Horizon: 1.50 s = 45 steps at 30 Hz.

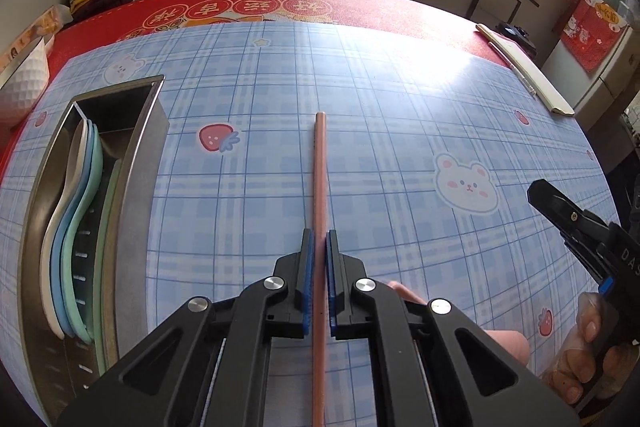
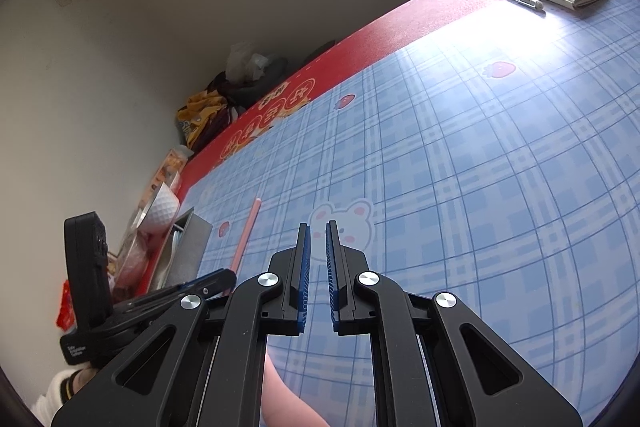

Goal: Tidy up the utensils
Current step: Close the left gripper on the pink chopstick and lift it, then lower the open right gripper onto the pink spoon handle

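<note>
Left wrist view: left hand-held gripper (image 1: pixel 320 239) pinched on a pink chopstick (image 1: pixel 320 167), blue pads against its sides partway along the shaft. The stick runs straight ahead over the plaid counter (image 1: pixel 400 107); whether it is lifted, cannot tell. Steel utensil holder (image 1: pixel 140 155) stands to the left, pastel spoons (image 1: pixel 76 211) stacked in one compartment.

Right wrist view: right hand-held gripper (image 2: pixel 318 239) pressed nearly together, nothing between the pads, hovering above the counter's bear print. Chopstick appears at left, near the holder.

Judgement: stick looks light, rigid, smooth, likely to pivot or slip; a hold nearer mid-length should balance best.
</note>
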Motion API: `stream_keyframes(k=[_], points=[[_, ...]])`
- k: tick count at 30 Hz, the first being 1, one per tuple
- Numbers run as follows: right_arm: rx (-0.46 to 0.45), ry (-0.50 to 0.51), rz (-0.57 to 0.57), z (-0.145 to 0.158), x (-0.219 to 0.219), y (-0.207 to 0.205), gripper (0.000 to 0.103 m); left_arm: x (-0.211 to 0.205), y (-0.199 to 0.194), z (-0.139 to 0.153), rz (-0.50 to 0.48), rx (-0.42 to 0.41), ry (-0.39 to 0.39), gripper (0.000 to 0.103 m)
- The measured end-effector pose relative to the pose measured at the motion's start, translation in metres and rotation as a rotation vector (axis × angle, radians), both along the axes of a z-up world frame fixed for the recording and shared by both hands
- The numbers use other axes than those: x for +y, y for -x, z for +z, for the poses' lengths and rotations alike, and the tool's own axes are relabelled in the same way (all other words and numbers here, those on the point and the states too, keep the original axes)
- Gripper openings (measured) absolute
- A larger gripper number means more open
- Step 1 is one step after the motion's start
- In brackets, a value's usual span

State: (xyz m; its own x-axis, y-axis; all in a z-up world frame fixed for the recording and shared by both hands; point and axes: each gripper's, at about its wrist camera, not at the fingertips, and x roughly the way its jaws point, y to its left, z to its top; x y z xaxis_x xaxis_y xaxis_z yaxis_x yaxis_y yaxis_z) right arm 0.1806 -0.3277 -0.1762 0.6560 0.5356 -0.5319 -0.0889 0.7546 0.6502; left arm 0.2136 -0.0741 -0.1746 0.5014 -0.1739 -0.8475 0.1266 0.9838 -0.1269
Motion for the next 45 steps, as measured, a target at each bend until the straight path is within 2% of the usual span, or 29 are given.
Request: stream_keyframes(k=[9, 13, 16, 18, 22, 27, 29, 31, 33, 35, 41, 45], points=[[-0.016, 0.028, 0.019, 0.003, 0.009, 0.001, 0.009, 0.014, 0.052, -0.003, 0.017, -0.049, 0.043, 0.006], [-0.036, 0.074, 0.041, 0.008, 0.016, 0.002, 0.009, 0.017, 0.066, -0.004, 0.036, -0.073, 0.071, 0.006], [-0.033, 0.155, 0.074, 0.014, 0.03, 0.002, 0.009, 0.019, 0.076, -0.006, 0.033, -0.096, 0.083, 0.006], [-0.047, 0.25, 0.123, 0.02, 0.044, 0.01, 0.009, 0.02, 0.078, -0.006, 0.036, -0.099, 0.09, 0.006], [-0.115, 0.403, 0.219, 0.033, 0.061, 0.039, 0.009, 0.023, 0.077, -0.006, 0.037, -0.102, 0.111, 0.006], [-0.163, 0.589, 0.299, 0.04, 0.074, 0.073, 0.009, 0.034, 0.075, -0.008, 0.037, -0.097, 0.175, 0.006], [-0.177, 0.648, 0.33, 0.042, 0.081, 0.084, 0.009, 0.034, 0.076, -0.009, 0.033, -0.098, 0.173, 0.006], [-0.181, 0.694, 0.361, 0.041, 0.089, 0.091, 0.011, 0.034, 0.076, -0.009, 0.03, -0.098, 0.176, 0.006], [-0.186, 0.741, 0.385, 0.039, 0.096, 0.096, 0.025, 0.035, 0.077, -0.009, 0.026, -0.098, 0.18, 0.006], [-0.192, 0.789, 0.402, 0.036, 0.103, 0.101, 0.033, 0.035, 0.077, -0.009, 0.023, -0.098, 0.182, 0.006], [-0.189, 0.902, 0.443, 0.026, 0.121, 0.107, 0.034, 0.029, 0.078, -0.008, 0.019, -0.107, 0.142, 0.006], [-0.185, 0.93, 0.443, 0.022, 0.127, 0.107, 0.034, 0.027, 0.078, -0.007, 0.019, -0.107, 0.143, 0.006]])
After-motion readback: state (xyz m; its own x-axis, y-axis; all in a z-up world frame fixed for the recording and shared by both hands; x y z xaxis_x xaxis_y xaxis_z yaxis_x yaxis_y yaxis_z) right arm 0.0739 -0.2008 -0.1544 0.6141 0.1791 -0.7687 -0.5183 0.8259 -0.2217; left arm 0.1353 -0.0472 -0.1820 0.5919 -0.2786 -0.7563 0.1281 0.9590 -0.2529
